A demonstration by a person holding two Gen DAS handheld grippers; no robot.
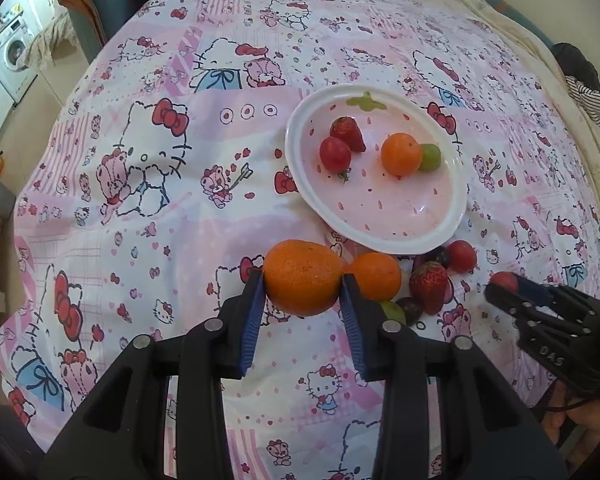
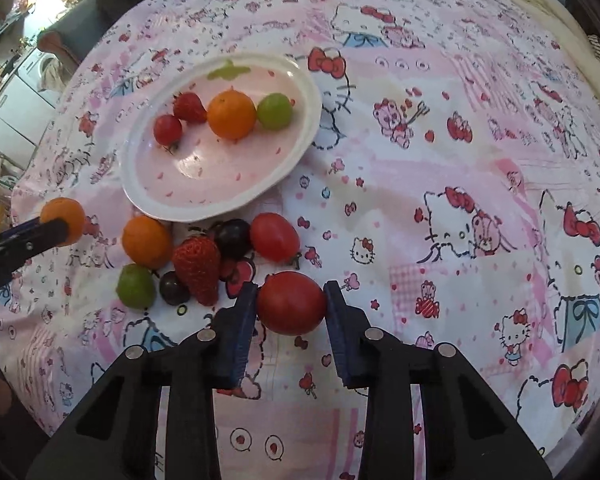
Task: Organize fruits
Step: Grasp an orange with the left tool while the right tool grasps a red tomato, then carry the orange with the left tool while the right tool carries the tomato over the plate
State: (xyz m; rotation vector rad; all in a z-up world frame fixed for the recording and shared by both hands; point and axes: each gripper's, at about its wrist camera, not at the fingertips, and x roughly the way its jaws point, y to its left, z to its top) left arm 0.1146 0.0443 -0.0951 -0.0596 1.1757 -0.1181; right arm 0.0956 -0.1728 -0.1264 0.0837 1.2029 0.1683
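With the left tongs [image 1: 302,285] pinching a round orange mandarin [image 1: 302,277] and the right tongs [image 2: 291,303] pinching a glossy red tomato [image 2: 291,302], both near 6 o'clock of the strawberry-patterned pink plate [image 2: 148,196], the pick-up step appears complete; next, carry each fruit toward 12 o'clock over the rim and release.

Lying across the whole surface: a pink cartoon-cat cloth [image 1: 148,184]. Standing far left on a pale floor: a white washer [image 1: 10,54]. Sitting just beyond the cloth's far edge: a teal chair [image 1: 88,4] with an orange-brown arm. Glaring at top left: bright daylight.
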